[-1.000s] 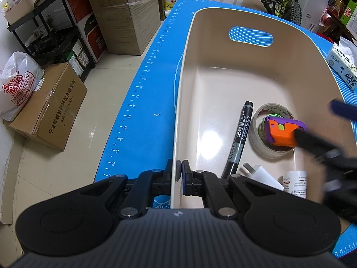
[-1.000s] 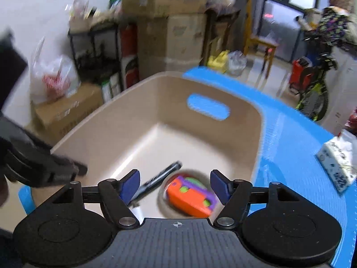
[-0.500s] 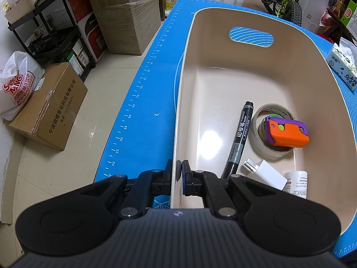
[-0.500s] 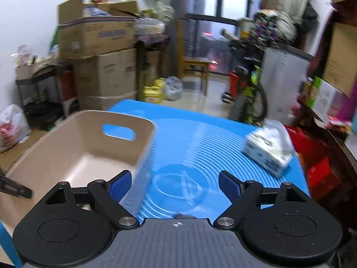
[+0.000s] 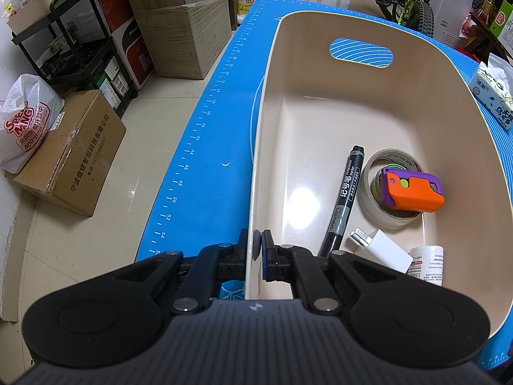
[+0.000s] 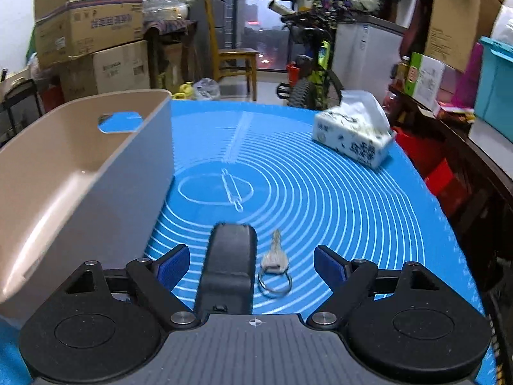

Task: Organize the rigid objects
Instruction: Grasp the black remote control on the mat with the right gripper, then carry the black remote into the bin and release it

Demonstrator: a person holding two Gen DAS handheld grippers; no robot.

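Blue mat (image 6: 320, 192) with white rings covered the surface. Beige bin (image 5: 449, 102) sat on it at the left edge, handle slot in its far wall. Left gripper (image 5: 258, 250) was clamped tight on the bin's near-left rim, one pad outside, one inside. Right gripper (image 6: 250, 264) hung low over the mat just right of the bin, jaws spread wide, nothing gripped. Tissue pack (image 6: 352, 134) lay farther out on the mat. Between the right gripper's jaws lay a black remote-like object (image 6: 229, 266) and beside it a key on a ring (image 6: 275, 263), both on the mat. In the bin: tape roll (image 5: 368, 202) with an orange-purple toy (image 5: 413, 192) on top, a black marker (image 5: 346, 192), a white charger plug (image 5: 381, 250), and a small white bottle (image 5: 428, 264).
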